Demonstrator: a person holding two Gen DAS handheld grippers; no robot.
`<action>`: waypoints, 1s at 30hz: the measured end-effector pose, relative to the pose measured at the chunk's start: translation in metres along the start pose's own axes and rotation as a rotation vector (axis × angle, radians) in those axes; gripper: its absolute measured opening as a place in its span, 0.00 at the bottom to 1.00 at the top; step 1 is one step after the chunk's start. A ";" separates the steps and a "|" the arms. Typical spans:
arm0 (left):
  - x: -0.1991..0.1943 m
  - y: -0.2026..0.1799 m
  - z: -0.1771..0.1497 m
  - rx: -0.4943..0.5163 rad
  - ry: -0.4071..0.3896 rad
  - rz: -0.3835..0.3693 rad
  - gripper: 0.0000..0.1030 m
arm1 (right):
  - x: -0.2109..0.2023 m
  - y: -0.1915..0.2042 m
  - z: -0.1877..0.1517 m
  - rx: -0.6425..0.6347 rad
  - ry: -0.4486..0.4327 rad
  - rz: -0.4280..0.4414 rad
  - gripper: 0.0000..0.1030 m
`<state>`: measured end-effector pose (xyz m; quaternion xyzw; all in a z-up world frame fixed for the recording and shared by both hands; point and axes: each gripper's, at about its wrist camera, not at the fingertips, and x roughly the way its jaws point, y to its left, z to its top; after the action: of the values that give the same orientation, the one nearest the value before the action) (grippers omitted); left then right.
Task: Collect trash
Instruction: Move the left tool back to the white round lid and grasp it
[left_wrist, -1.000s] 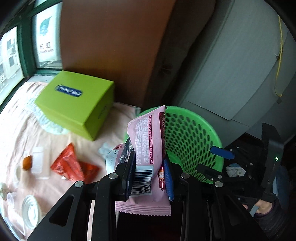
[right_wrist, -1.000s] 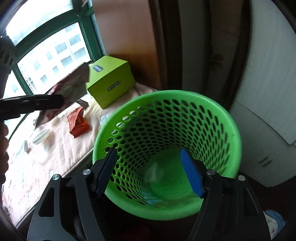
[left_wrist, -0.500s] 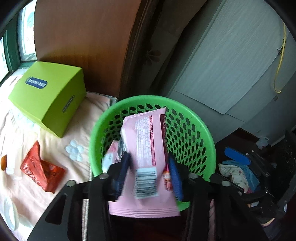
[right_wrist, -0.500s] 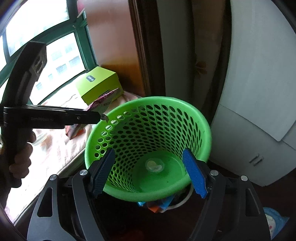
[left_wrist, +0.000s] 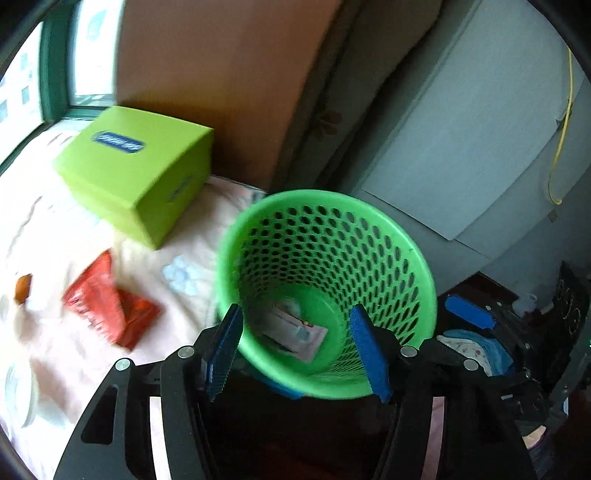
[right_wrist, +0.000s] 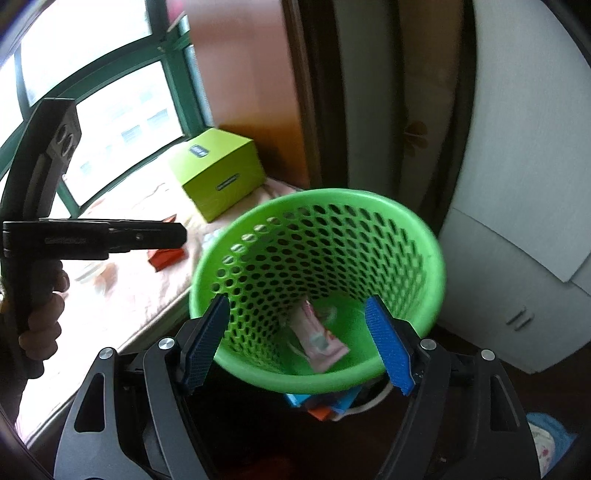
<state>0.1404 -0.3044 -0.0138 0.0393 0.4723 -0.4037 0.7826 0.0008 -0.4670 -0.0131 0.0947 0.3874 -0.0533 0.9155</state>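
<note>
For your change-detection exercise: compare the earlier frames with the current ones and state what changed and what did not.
The left gripper opened and let go of the pink wrapper, which dropped into the green basket. The right gripper stayed open at the basket; the green box and red wrapper stayed on the bed.

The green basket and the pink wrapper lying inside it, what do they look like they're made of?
Green basket: looks like moulded plastic, smooth with a slight sheen, walls pierced by regular holes. Pink wrapper: probably thin plastic film, judging by its printed, creased surface, though blur leaves that open.

Pink-sheeted bed (left_wrist: 207, 229) w/ green box (left_wrist: 136, 170), red wrapper (left_wrist: 110, 306) & orange bit (left_wrist: 23, 288) lying on it.
</note>
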 end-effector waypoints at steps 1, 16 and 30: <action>-0.005 0.004 -0.002 -0.007 -0.007 0.014 0.57 | 0.002 0.006 0.000 -0.010 0.003 0.007 0.73; -0.097 0.132 -0.068 -0.254 -0.101 0.266 0.57 | 0.042 0.109 0.003 -0.130 0.066 0.144 0.73; -0.083 0.230 -0.105 -0.463 -0.023 0.355 0.87 | 0.064 0.144 0.002 -0.173 0.108 0.222 0.75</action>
<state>0.2008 -0.0541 -0.0816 -0.0628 0.5287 -0.1422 0.8345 0.0717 -0.3280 -0.0385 0.0607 0.4264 0.0870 0.8983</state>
